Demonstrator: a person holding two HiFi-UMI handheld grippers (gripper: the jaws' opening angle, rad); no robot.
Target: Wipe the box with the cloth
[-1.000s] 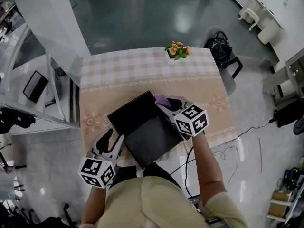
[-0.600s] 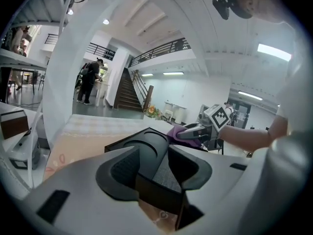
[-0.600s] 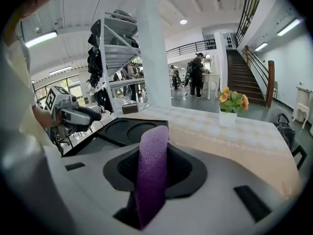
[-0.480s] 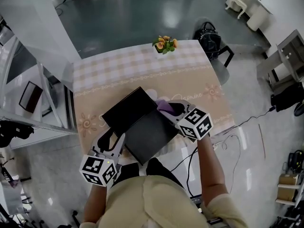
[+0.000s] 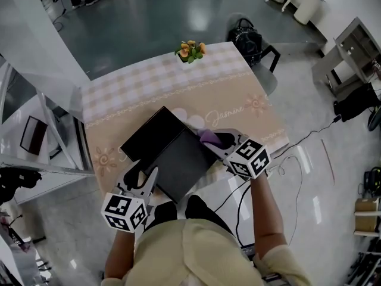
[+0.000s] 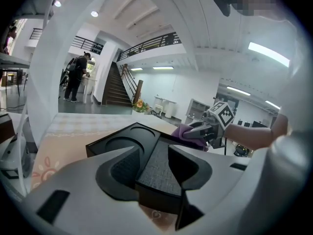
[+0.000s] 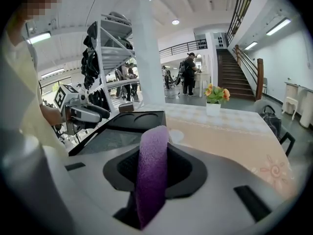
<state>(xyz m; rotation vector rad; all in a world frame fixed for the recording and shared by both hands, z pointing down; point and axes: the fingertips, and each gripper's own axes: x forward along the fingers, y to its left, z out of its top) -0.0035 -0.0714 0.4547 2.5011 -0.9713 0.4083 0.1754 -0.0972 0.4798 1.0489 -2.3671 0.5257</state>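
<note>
- right tongs [image 7: 155,166] clamped on purple cloth [image 7: 150,190], strip upright between the jaws
- black box [image 7: 137,121] just ahead on worktop [image 7: 230,141]
- flower pot [image 7: 215,102] farther back

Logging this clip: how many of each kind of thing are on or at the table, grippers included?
box: 1
cloth: 1
flower pot: 1
grippers: 2, the left gripper and the right gripper
Total: 5
</note>
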